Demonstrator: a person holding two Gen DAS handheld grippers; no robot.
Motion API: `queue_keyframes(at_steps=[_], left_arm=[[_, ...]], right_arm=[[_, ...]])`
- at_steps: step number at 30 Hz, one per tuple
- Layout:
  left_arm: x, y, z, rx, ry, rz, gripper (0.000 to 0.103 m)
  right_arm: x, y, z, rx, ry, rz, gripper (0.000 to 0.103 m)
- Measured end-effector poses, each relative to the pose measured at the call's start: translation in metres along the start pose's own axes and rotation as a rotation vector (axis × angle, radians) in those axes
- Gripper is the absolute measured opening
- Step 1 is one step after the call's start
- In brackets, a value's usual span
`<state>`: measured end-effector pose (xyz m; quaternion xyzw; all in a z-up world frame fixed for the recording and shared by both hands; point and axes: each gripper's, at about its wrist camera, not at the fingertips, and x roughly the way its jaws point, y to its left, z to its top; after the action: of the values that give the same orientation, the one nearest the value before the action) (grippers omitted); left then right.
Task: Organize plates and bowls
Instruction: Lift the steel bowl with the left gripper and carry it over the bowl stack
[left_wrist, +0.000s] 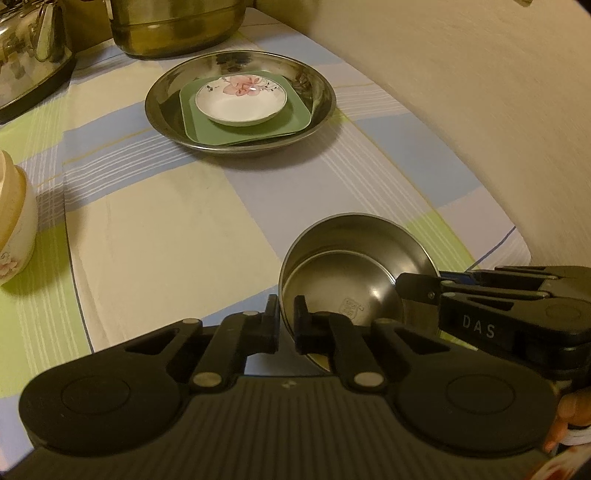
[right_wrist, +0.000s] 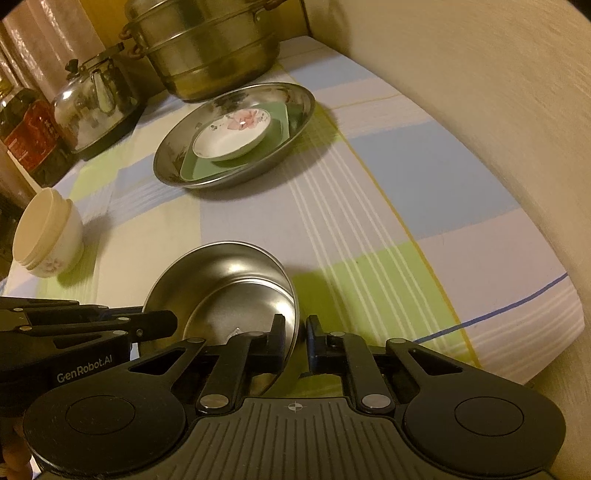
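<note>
A steel bowl (left_wrist: 354, 273) (right_wrist: 236, 284) is held between both grippers just above the checked cloth. My left gripper (left_wrist: 286, 325) is shut on its left rim. My right gripper (right_wrist: 297, 343) is shut on its right rim; it also shows in the left wrist view (left_wrist: 417, 291). Farther back a large steel plate (left_wrist: 162, 110) (right_wrist: 295, 99) holds a green square plate (left_wrist: 258, 131) (right_wrist: 199, 168) with a white flowered dish (left_wrist: 240, 99) (right_wrist: 231, 134) on top.
A big steel pot (left_wrist: 177, 26) (right_wrist: 207, 48) and a kettle (left_wrist: 29, 48) (right_wrist: 92, 99) stand at the back. A cream flowered cup (left_wrist: 11, 229) (right_wrist: 48, 236) is at the left, a bottle (right_wrist: 26, 129) behind it. A wall (left_wrist: 480, 92) borders the right.
</note>
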<state>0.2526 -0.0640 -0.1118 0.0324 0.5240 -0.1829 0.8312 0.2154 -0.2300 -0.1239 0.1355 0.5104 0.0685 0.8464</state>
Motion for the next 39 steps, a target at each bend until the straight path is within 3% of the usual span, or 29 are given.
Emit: queue_keyframes(at_steps=[14, 39], left_arm=[[-0.039, 0.019, -0.009, -0.056, -0.046, 0.024, 0.005], [-0.138, 0.136, -0.031, -0.28, -0.191, 0.149, 0.005]], right_arm=[[-0.015, 0.026, 0.011, -0.058, 0.009, 0.05, 0.01], [-0.006, 0.157, 0.047, -0.233, 0.07, 0.283, 0.008]])
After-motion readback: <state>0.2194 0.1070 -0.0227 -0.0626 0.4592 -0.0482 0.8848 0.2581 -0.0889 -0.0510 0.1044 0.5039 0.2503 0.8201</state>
